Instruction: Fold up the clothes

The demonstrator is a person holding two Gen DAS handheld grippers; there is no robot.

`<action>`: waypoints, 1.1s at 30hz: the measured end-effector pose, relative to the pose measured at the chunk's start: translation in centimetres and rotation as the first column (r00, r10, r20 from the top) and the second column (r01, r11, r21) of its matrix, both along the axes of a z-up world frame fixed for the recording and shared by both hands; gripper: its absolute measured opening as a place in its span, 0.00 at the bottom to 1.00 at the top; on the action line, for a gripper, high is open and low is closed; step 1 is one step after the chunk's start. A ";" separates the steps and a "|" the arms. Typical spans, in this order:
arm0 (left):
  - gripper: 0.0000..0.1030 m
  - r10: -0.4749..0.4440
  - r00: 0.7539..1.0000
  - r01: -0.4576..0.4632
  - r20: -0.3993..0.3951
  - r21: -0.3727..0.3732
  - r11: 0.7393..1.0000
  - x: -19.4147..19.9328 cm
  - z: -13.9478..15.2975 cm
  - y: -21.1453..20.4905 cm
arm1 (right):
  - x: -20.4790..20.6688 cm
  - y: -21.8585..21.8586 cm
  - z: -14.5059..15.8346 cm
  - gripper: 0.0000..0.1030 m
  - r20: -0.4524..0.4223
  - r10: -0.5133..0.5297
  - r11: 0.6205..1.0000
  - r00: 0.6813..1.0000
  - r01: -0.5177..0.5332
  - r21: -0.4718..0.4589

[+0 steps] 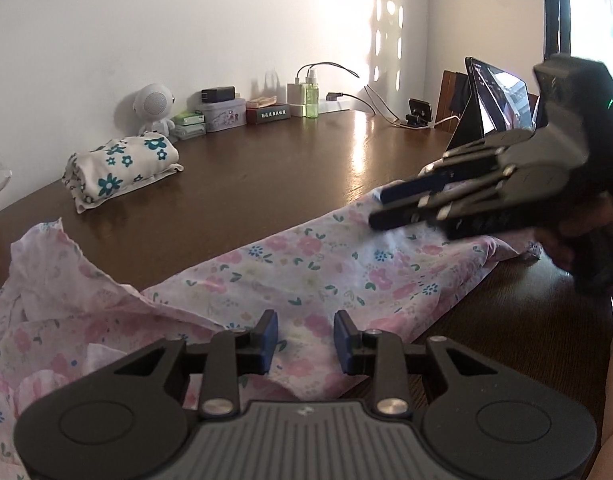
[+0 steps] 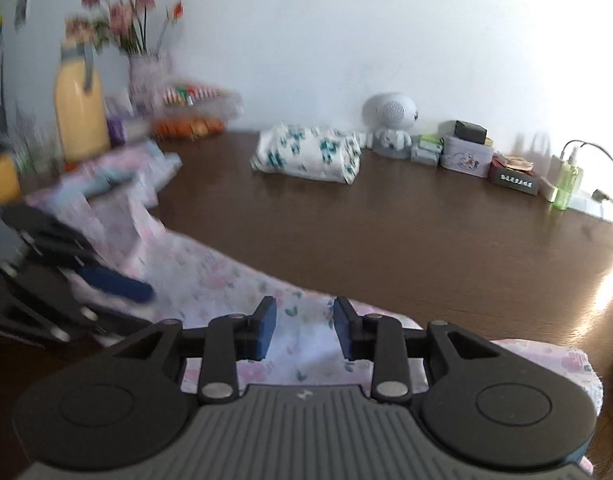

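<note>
Across the brown table, toward 12 o'clock: pink floral garment, thin, limp, light, likely slippery; best pinched at hems. Left gripper and right gripper part-open, gripping nothing.

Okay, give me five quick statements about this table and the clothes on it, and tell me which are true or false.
1. A folded garment with teal flowers lies near the wall. True.
2. The pink floral cloth is already folded into a neat bundle. False: it lies spread and rumpled along the table's near edge.
3. The left gripper has its jaws apart over the pink cloth, with nothing pinched. True.
4. The white round-headed speaker stands at the table's front edge. False: it stands at the back, against the wall.
5. The right gripper holds the green bottle. False: its jaws are open above the pink cloth; the bottle stands far off by the wall.
</note>
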State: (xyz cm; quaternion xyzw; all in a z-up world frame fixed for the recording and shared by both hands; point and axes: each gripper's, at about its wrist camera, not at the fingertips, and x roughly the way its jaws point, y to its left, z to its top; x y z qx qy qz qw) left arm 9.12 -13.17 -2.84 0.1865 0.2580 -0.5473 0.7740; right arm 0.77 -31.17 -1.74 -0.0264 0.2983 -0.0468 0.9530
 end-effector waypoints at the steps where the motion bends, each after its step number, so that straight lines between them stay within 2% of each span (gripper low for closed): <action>1: 0.28 0.000 1.000 0.000 -0.004 -0.002 1.000 0.1 0.0 0.0 | 0.0 0.0 -0.5 0.30 -0.021 -0.013 1.000 1.000 0.013 -0.016; 4: 0.28 0.000 1.000 0.000 -0.008 -0.005 1.000 0.1 0.0 0.1 | -1.0 -1.5 -1.4 0.35 -0.046 -0.075 0.997 0.996 0.075 -0.011; 7: 0.29 0.001 1.000 -0.001 -0.007 -0.004 1.000 0.0 0.0 0.1 | -3.0 -3.7 -1.5 0.28 -0.035 -0.152 0.988 0.988 0.153 0.008; 8: 0.29 0.001 1.000 -0.001 -0.007 -0.004 1.000 0.0 0.0 0.0 | -3.6 -4.3 -1.6 0.30 -0.035 -0.182 0.983 0.983 0.182 0.003; 10: 0.29 0.001 1.000 -0.001 -0.006 -0.004 1.000 -0.1 0.0 0.0 | -5.0 -5.3 -1.7 0.49 -0.027 -0.226 0.974 0.974 0.226 0.000; 11: 0.29 0.001 1.000 -0.001 -0.005 -0.003 1.000 -0.2 0.0 -0.1 | -5.6 -5.9 -1.7 0.51 -0.028 -0.234 0.972 0.972 0.235 0.029; 13: 0.29 0.009 1.000 -0.009 0.000 0.000 1.000 -0.4 0.0 -0.2 | -6.3 -6.5 -1.8 0.52 -0.030 -0.234 0.970 0.972 0.235 0.062; 18: 0.30 0.053 0.999 -0.053 -0.001 0.003 0.999 -0.8 0.1 -0.6 | -6.5 -7.1 -1.7 0.52 -0.034 -0.195 0.979 0.980 0.197 0.051; 20: 0.30 0.064 0.998 -0.064 -0.002 0.007 0.998 -0.9 0.1 -0.6 | -6.8 -7.9 -1.1 0.52 -0.026 -0.193 0.974 0.981 0.194 0.114; 23: 0.33 0.070 0.998 -0.070 -0.007 0.013 0.997 -0.9 0.1 -0.8 | -8.3 -9.0 1.0 0.52 0.044 -0.197 0.961 0.979 0.184 0.205; 25: 0.33 0.067 0.998 -0.067 -0.005 0.025 0.997 -0.8 0.3 -1.0 | -9.6 -9.3 2.4 0.52 0.070 -0.196 0.966 0.978 0.180 0.184; 29: 0.33 0.079 0.997 -0.080 0.014 0.046 0.996 -0.9 0.8 -1.5 | -10.4 -10.5 3.1 0.52 0.024 -0.206 0.975 0.978 0.203 0.089; 31: 0.33 0.071 0.997 -0.072 0.028 0.032 0.997 -1.2 1.6 -1.7 | -10.7 -11.5 2.9 0.50 -0.004 -0.220 0.969 0.975 0.219 0.114; 33: 0.33 0.044 0.998 -0.044 0.037 0.010 0.999 -1.7 2.6 -1.9 | -11.2 -12.2 3.0 0.48 -0.004 -0.198 0.964 0.980 0.196 0.178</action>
